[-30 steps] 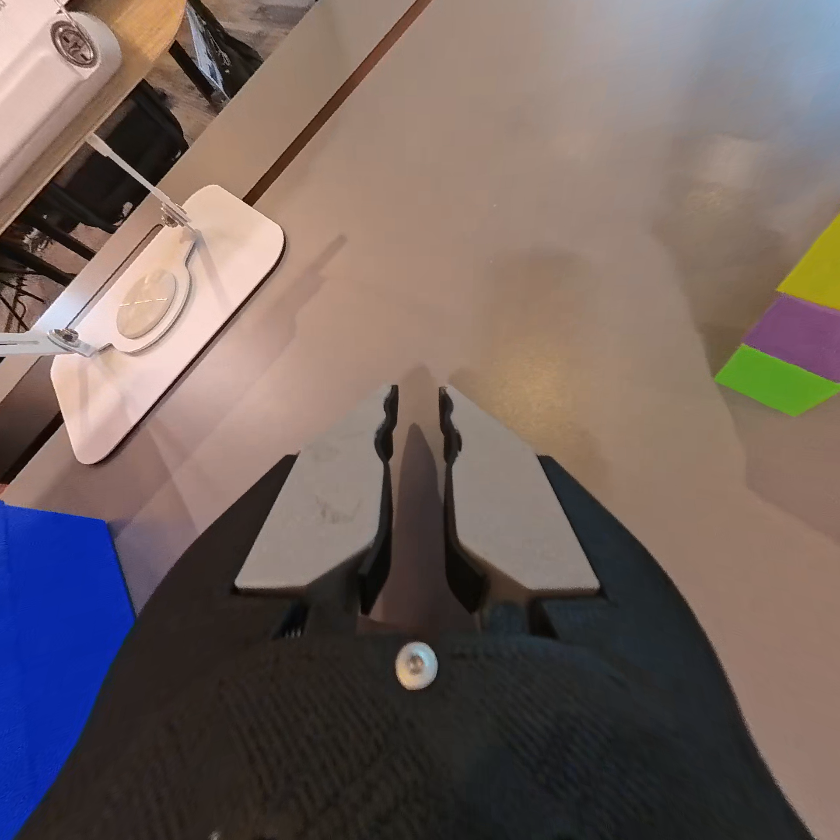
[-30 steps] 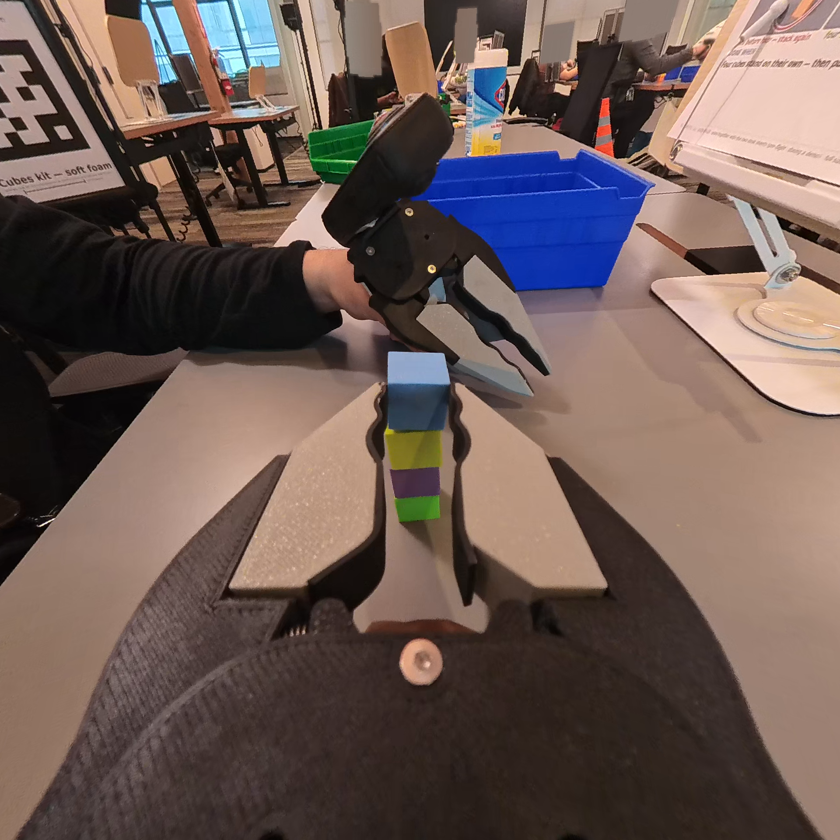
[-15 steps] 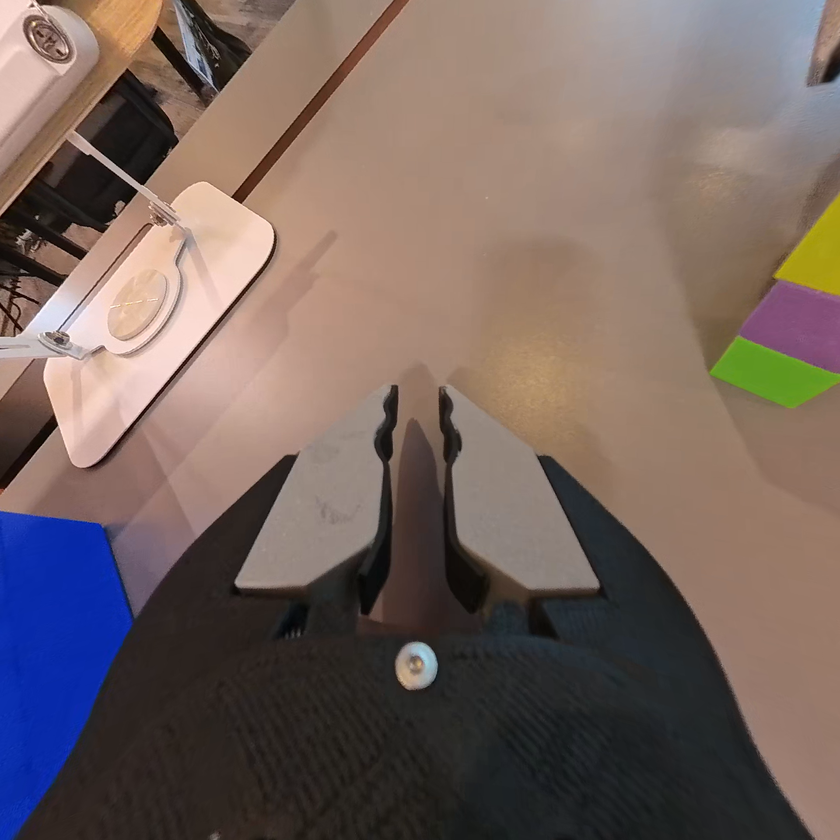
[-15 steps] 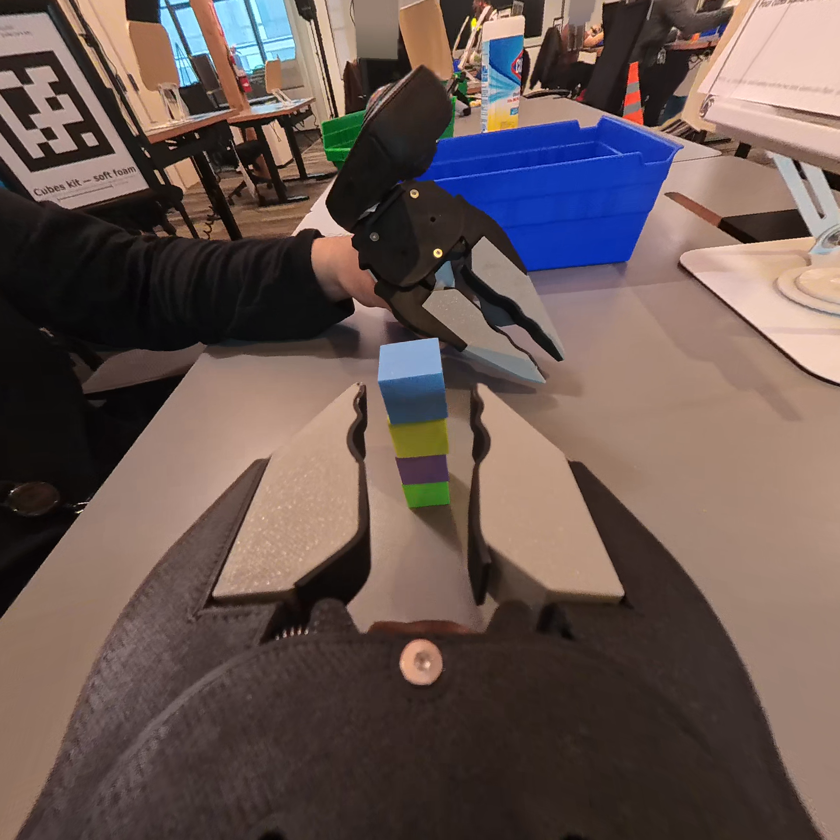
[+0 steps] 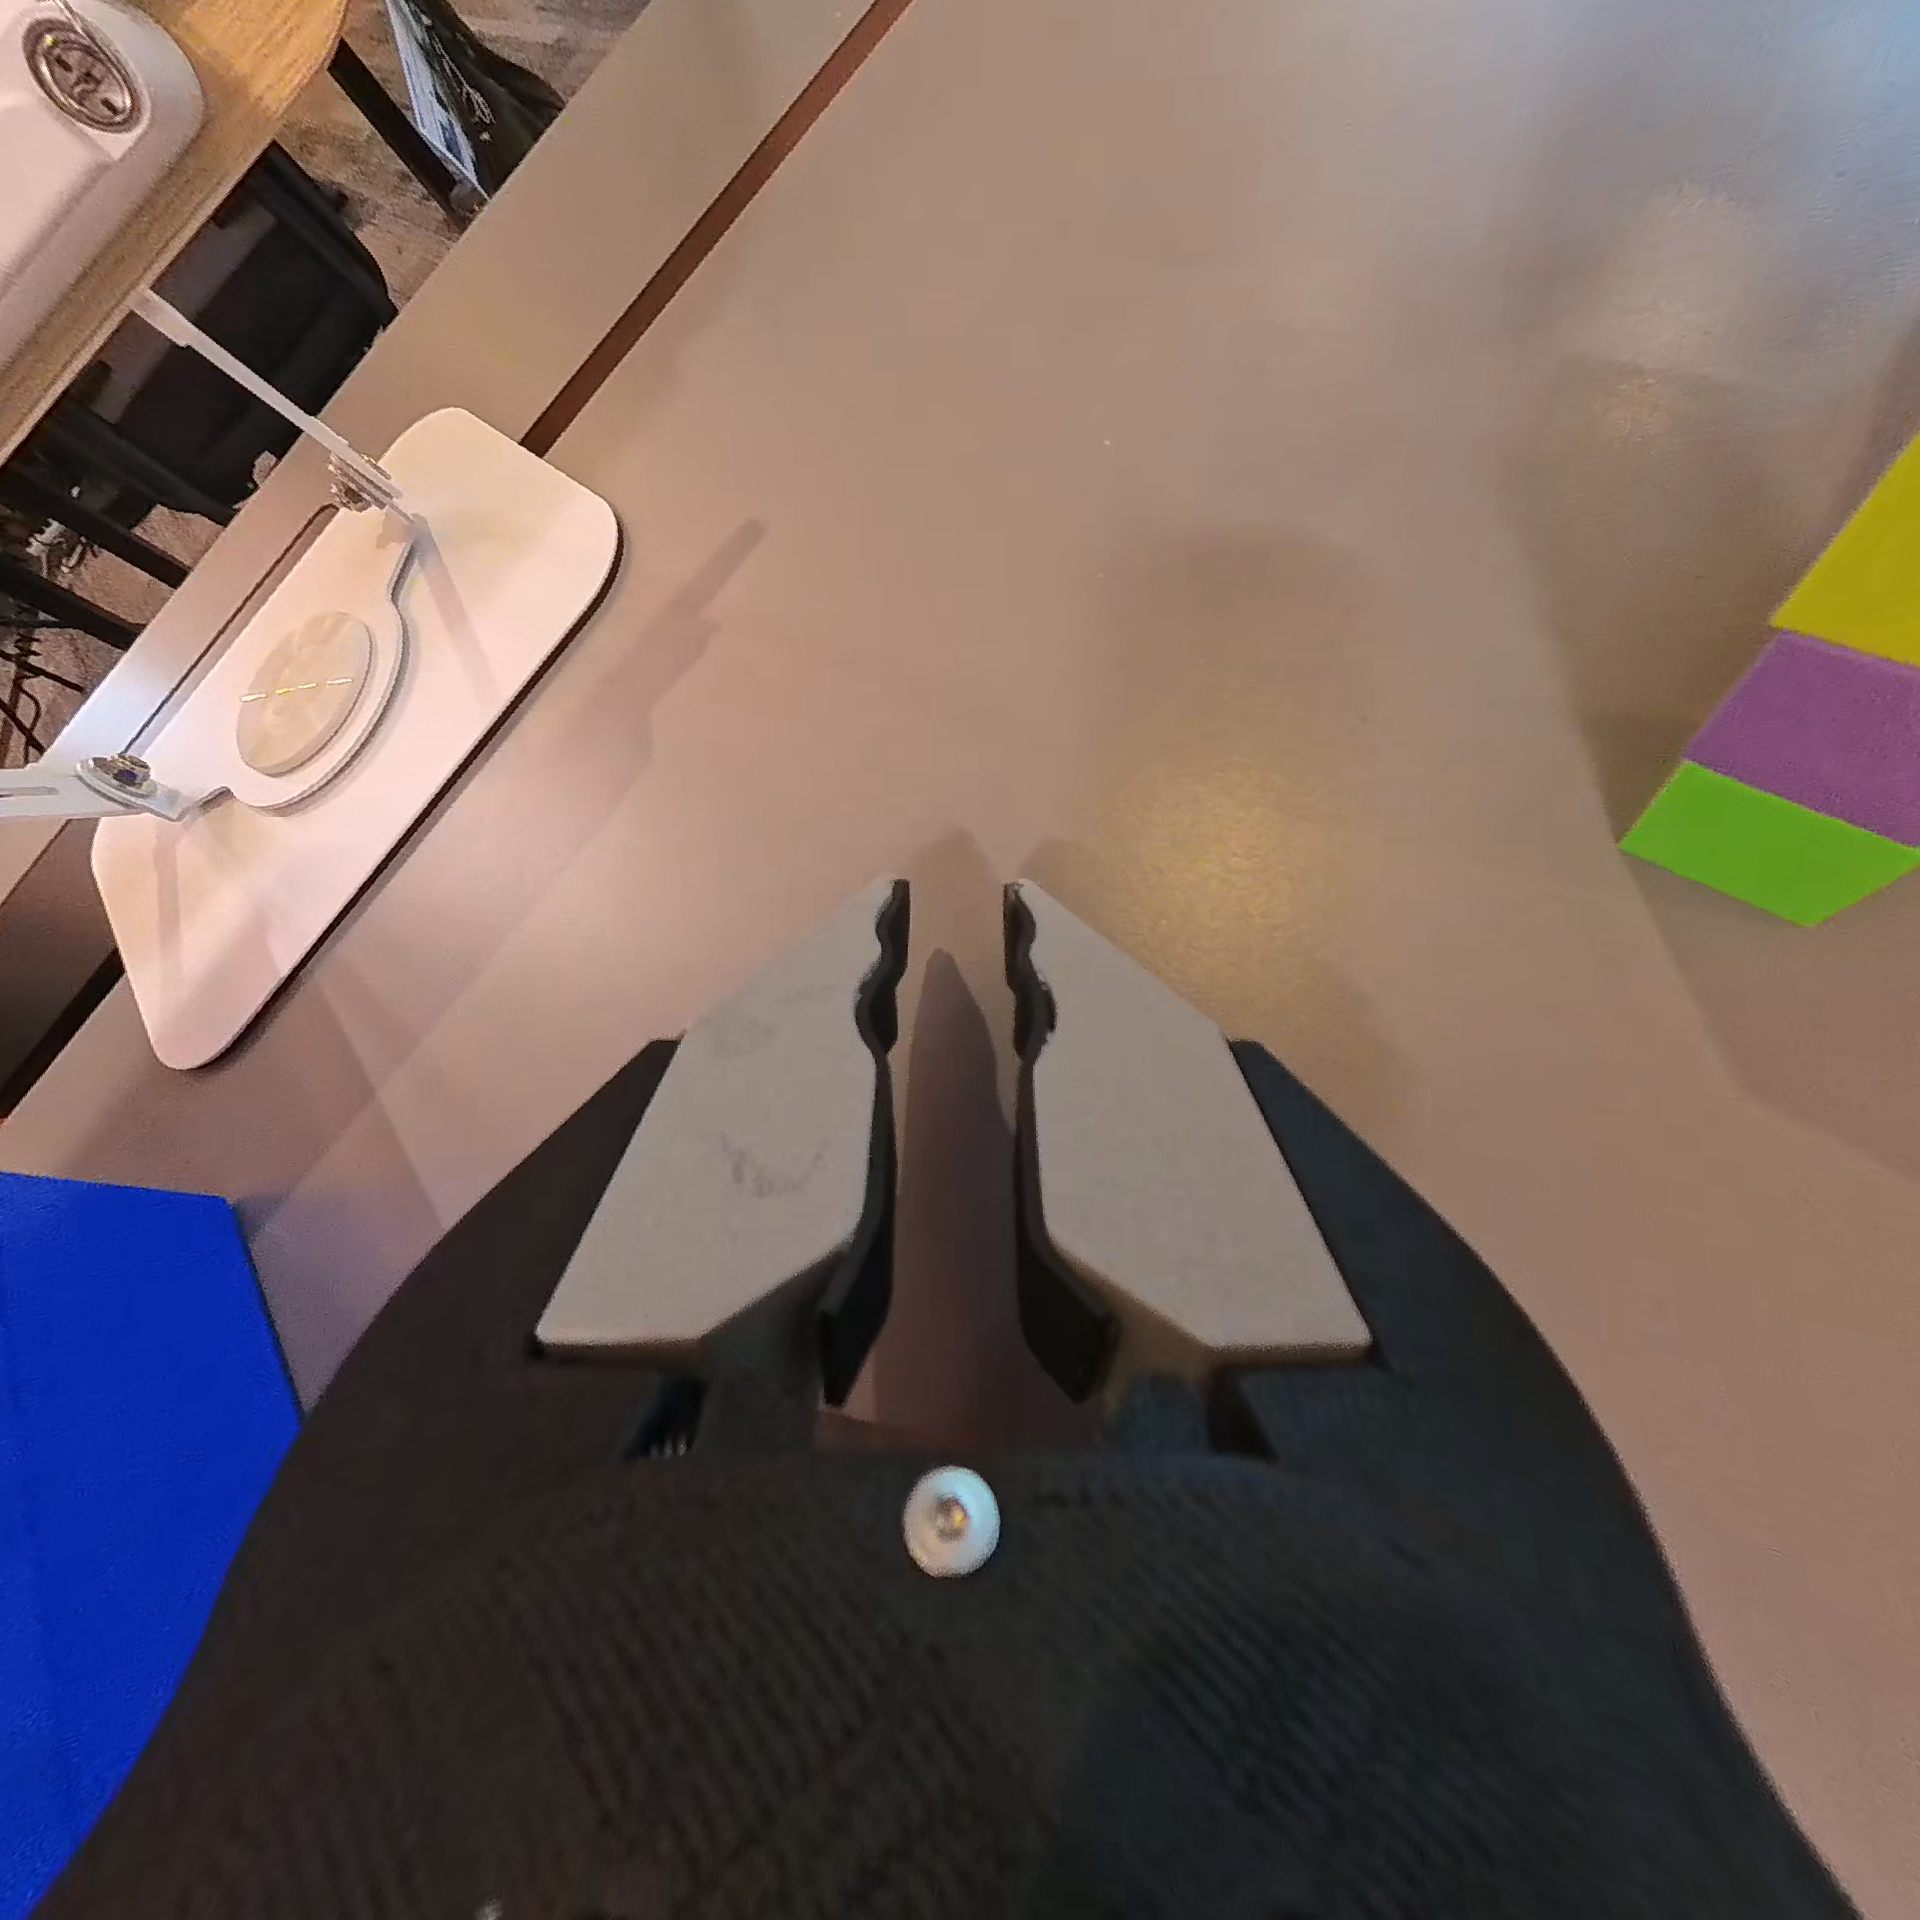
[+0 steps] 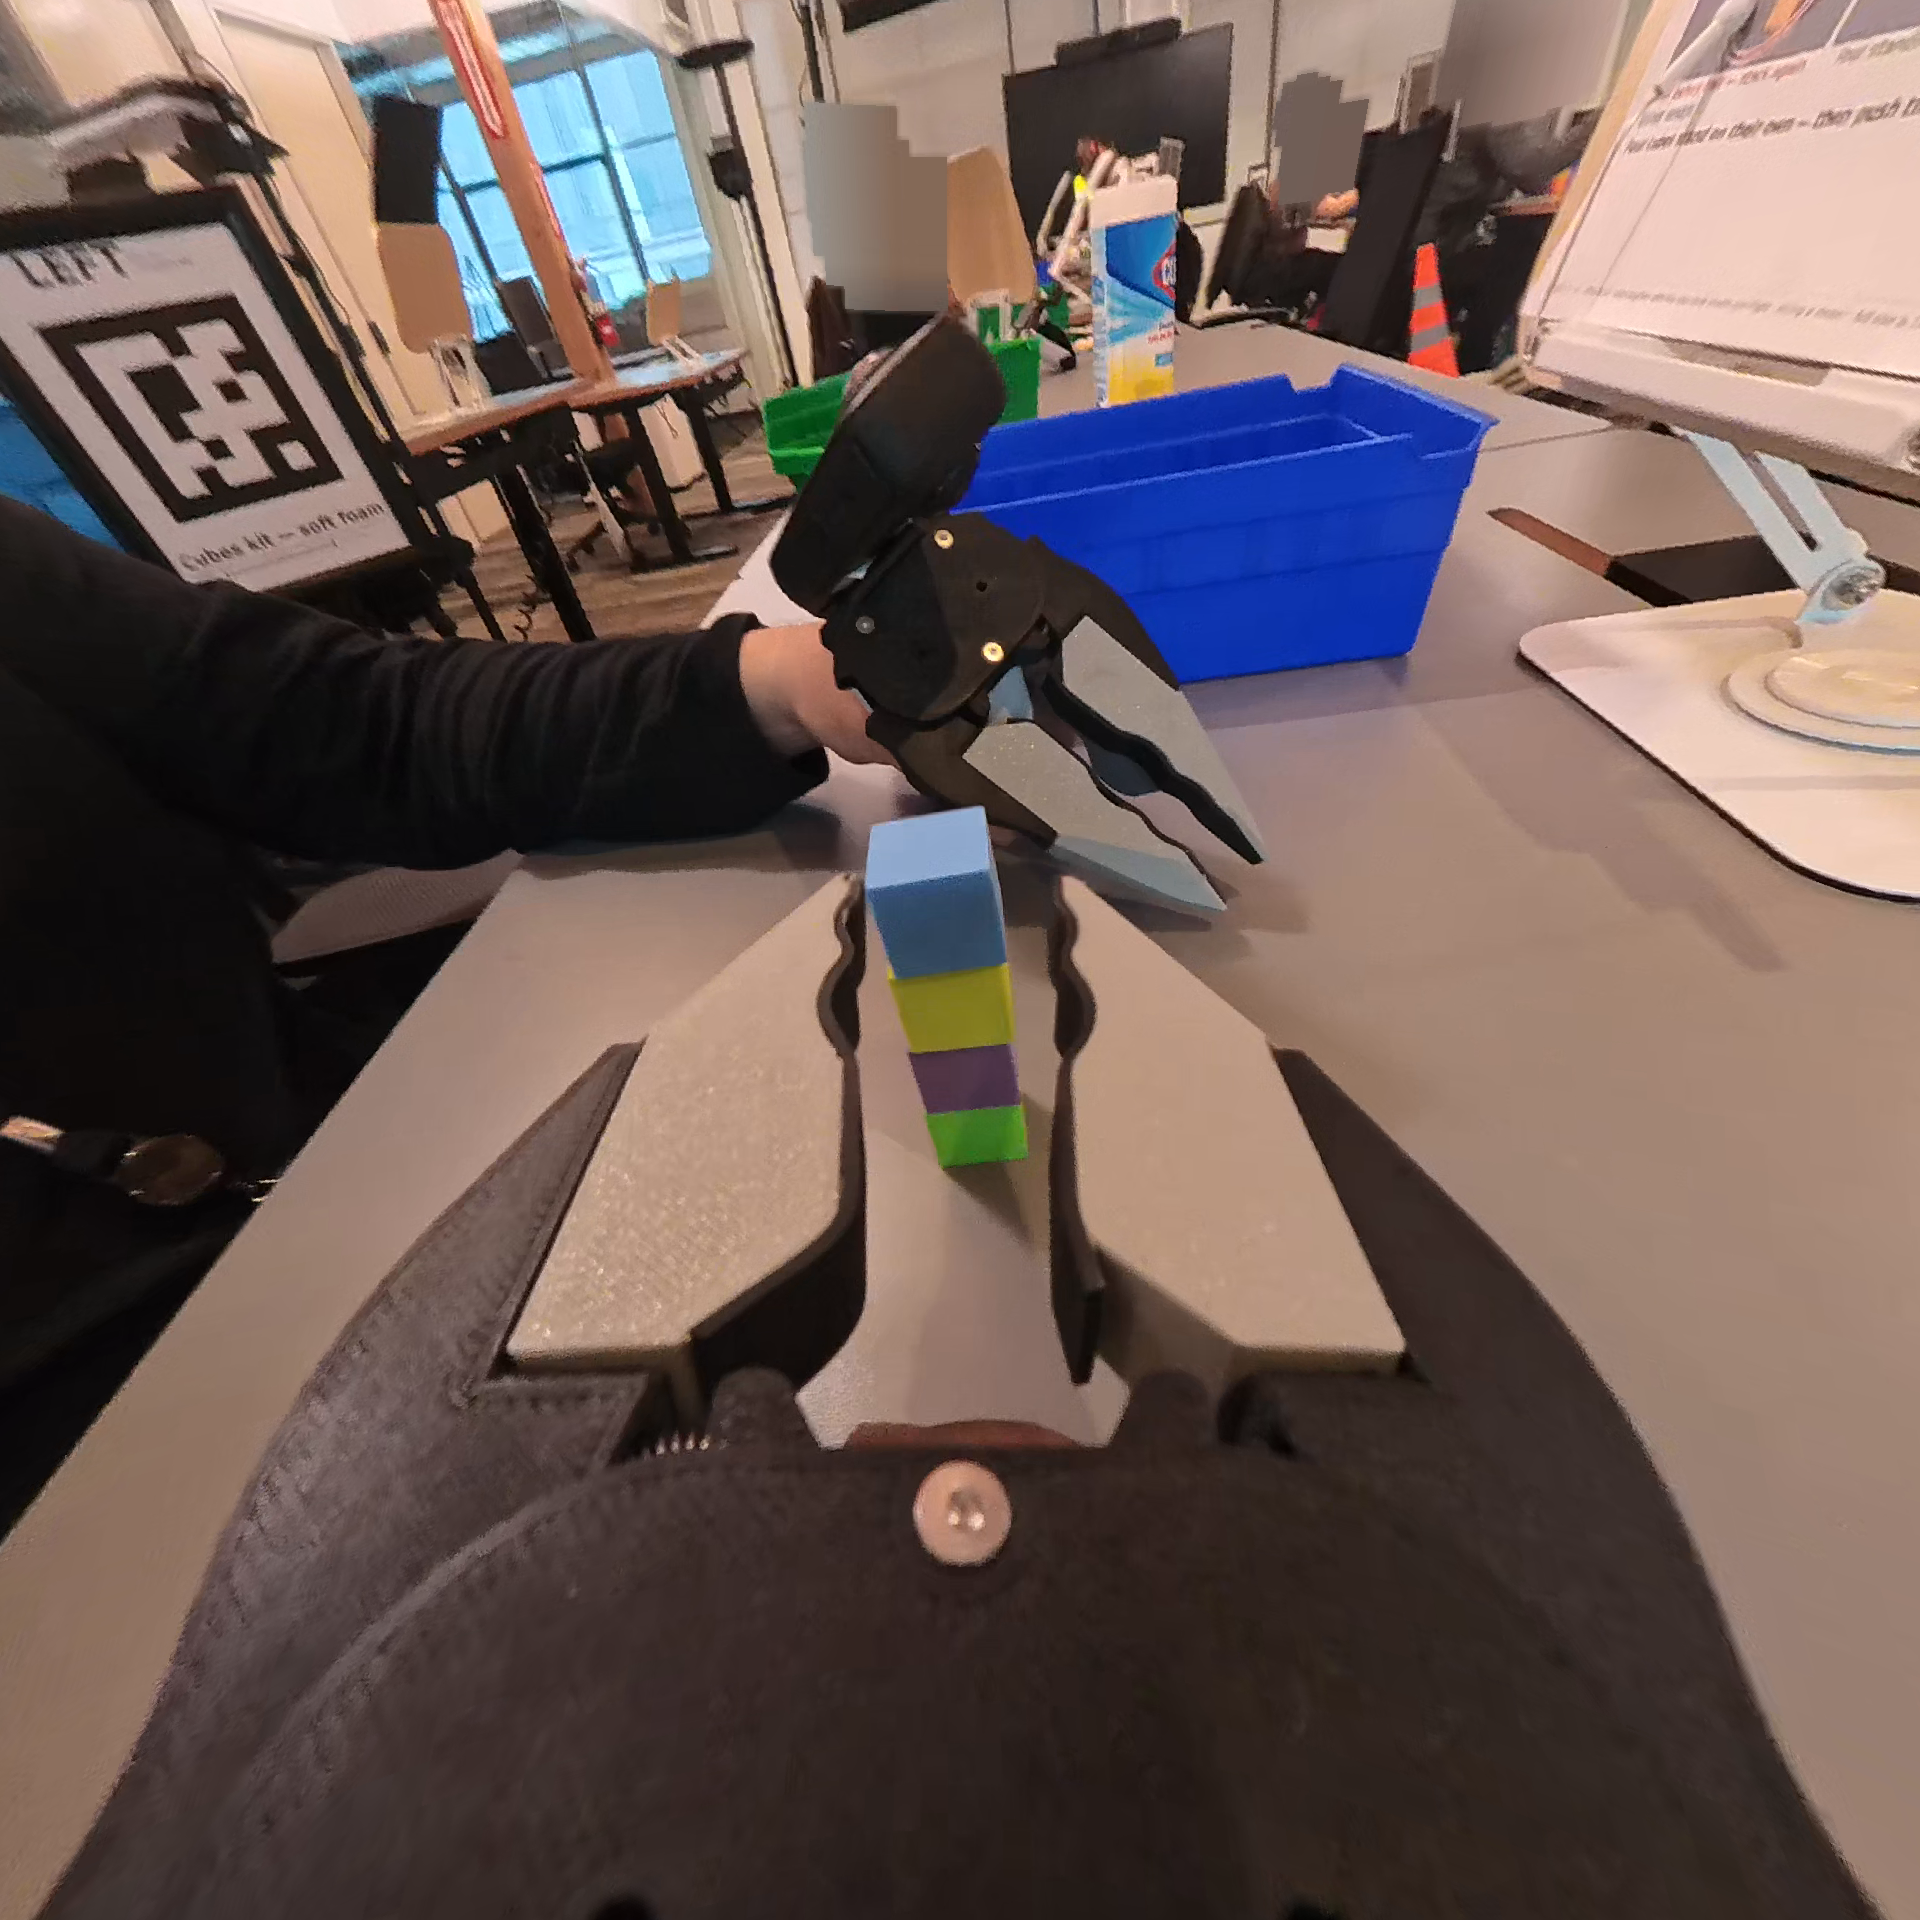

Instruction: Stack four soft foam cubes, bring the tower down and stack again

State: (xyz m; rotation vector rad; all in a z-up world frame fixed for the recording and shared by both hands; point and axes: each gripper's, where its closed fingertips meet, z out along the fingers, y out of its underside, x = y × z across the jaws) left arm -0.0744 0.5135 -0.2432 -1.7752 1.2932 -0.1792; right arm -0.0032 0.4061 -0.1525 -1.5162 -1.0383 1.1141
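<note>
Four foam cubes, count them, all in one tower at the centre of the right wrist view: blue cube (image 6: 932,902) on top, yellow cube (image 6: 952,1006) under it, purple cube (image 6: 966,1078) next, green cube (image 6: 978,1135) at the base on the grey bench (image 6: 1507,1091). Clean square edges, matte faces, and the stack leans a touch to the left toward the top. Two grippers are in play. The right gripper (image 6: 956,914) frames the tower, jaws spread wider than the cubes with clear space on both sides, gripping nothing. Half a second ago those jaws were opening off the blue cube; now they sit lower and closer around the column, and a second ago they were right up against it. The left gripper (image 5: 956,885) points down at bare bench, jaws only slightly parted and empty, much as before. At the right edge of the left wrist view, three of the cubes show; the top one is cut off there. From the right wrist view, the left gripper sits just behind the tower, though whether its tips touch the bench is hard to judge. One blue bin (image 6: 1247,540) stands in the upper middle, one white stand base (image 5: 353,727) at left in the left wrist view.
</note>
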